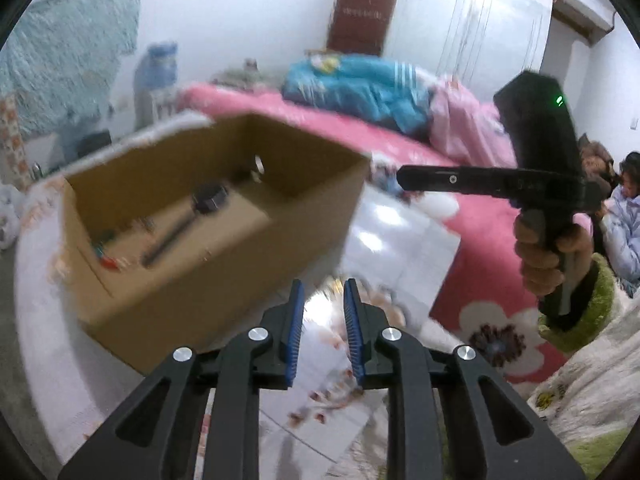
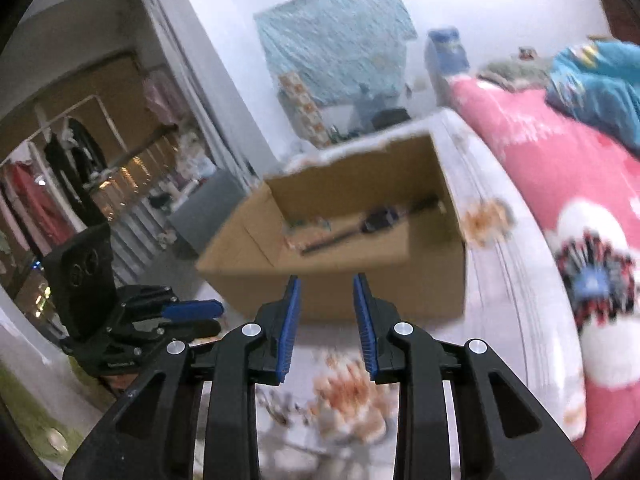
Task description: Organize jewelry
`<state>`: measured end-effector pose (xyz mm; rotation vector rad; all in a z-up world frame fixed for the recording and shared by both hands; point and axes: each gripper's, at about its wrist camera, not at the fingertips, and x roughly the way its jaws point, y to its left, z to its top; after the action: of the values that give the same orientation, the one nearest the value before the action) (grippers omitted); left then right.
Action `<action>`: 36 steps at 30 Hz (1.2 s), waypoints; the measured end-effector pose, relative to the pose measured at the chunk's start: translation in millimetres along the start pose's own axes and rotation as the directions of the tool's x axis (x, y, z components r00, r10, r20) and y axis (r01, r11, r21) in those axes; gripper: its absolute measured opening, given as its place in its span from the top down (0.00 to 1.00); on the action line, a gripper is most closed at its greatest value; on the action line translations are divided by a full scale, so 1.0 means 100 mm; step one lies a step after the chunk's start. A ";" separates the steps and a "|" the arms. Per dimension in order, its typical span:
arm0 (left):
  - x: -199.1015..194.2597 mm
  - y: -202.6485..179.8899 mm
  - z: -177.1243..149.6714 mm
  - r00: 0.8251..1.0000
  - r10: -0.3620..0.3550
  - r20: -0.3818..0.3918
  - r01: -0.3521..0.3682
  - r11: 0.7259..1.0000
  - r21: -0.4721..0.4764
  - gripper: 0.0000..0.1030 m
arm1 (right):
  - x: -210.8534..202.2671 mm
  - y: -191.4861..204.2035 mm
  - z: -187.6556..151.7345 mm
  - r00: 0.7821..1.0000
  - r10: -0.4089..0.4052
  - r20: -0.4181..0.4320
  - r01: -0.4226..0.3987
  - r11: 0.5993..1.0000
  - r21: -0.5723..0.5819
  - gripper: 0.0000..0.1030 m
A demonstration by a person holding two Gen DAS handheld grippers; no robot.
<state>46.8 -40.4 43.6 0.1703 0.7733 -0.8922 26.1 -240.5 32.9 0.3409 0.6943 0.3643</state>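
On the far left of the left wrist view sat an open box (image 1: pixel 224 264) on a white floral cloth (image 1: pixel 40 320), with a few blurry bits inside: a dark long-handled thing (image 1: pixel 192 220) and some small colourful pieces (image 1: pixel 106 250) that were probably the jewelry, too smeared to be sure. Front and centre, the left gripper (image 1: pixel 322 312) had its blue pads a bit apart, nothing between them. Over to the right, a hand (image 1: pixel 552 256) held the right gripper (image 2: pixel 326 312); its own camera showed its pads apart too, empty, with the box just ahead. Pink bedding (image 1: pixel 500 280) lay behind.
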 end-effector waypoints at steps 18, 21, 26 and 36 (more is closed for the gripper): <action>1.17 -0.06 -0.09 0.956 0.192 -0.220 -0.177 0.980 0.089 0.82 | 0.71 -0.17 -0.44 0.983 0.009 -0.181 0.014 0.992 0.126 0.76; 1.16 -0.10 -0.12 0.956 0.198 -0.216 -0.183 0.979 0.087 0.88 | 0.68 -0.17 -0.49 0.983 0.009 -0.182 0.015 0.991 0.130 0.76; 1.13 -0.03 -0.11 0.960 0.185 -0.210 -0.175 0.983 0.062 0.98 | 0.62 -0.21 -0.54 0.985 0.016 -0.170 0.008 0.990 0.139 0.76; 0.77 0.27 -0.03 0.993 0.004 -0.119 -0.025 0.983 -0.181 0.99 | 0.52 -0.25 -0.59 0.987 0.017 -0.159 0.007 0.989 0.151 0.76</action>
<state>95.4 -71.0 -14.6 0.0677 0.9587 -0.7983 28.8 -229.3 -49.3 0.4606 0.8811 0.3468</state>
